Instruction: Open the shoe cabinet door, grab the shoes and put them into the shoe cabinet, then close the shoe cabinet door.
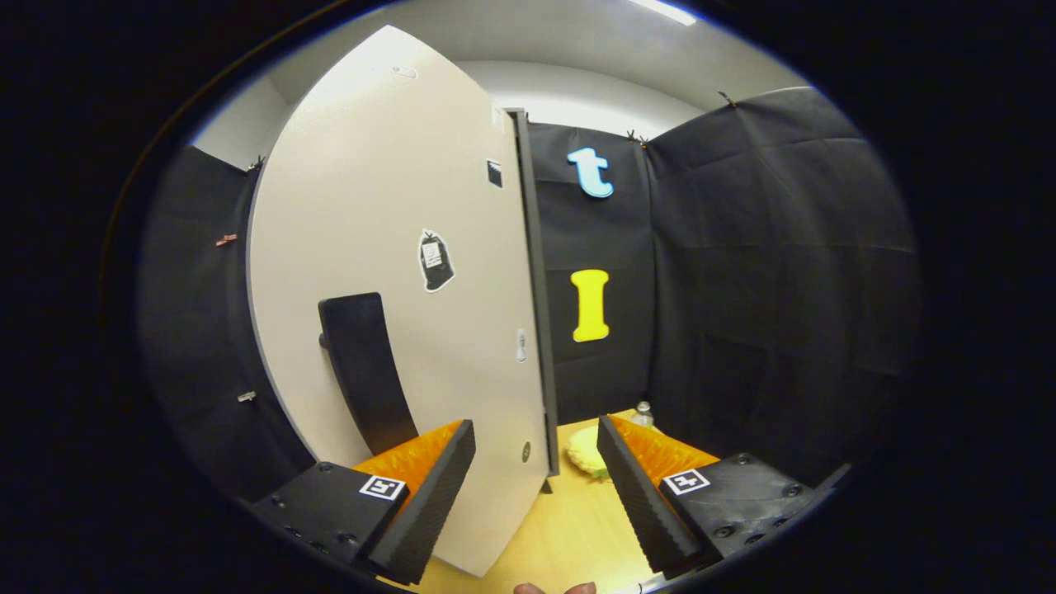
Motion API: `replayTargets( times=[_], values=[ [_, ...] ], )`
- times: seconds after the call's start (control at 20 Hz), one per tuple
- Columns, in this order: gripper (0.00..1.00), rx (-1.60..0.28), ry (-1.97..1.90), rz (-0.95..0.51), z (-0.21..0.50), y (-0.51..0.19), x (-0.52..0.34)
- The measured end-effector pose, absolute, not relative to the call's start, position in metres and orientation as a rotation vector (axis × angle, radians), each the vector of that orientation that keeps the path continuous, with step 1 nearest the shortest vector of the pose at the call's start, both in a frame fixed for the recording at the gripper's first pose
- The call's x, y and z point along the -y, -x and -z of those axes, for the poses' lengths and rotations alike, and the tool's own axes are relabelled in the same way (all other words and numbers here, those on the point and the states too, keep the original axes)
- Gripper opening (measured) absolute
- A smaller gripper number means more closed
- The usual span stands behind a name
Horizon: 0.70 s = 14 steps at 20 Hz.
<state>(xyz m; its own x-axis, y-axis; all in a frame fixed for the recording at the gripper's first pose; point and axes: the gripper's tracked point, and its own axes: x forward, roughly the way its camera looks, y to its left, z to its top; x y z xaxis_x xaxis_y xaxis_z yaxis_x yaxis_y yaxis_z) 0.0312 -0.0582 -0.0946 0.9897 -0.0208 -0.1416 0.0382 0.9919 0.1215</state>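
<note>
The white shoe cabinet door (396, 247) stands close in front of me, with its dark grey side edge (536, 313) turned toward me. A black curved handle (363, 371) sits low on its face, just beyond my left finger (429, 495). My gripper (535, 429) is open, and the door's lower corner lies between the fingers, touching neither. The right finger (643, 495) is to the right of the door edge. A pale yellow fluffy shoe (584, 454) lies on the wooden floor (569, 528) just past the door edge, between the fingers.
A small clear bottle (643, 412) stands on the floor by the black cloth wall (767, 289), beyond the right finger. Small stickers (436, 260) dot the door face. A person's fingertips (553, 587) show at the very bottom.
</note>
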Motion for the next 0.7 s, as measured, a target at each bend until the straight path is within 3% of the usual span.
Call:
replayTargets(
  times=[0.3, 0.7],
  values=[
    [0.98, -0.124, -0.157, -0.107, 0.081, -0.054, -0.028],
    [0.97, -0.087, -0.142, -0.126, 0.067, -0.06, -0.036]
  ],
)
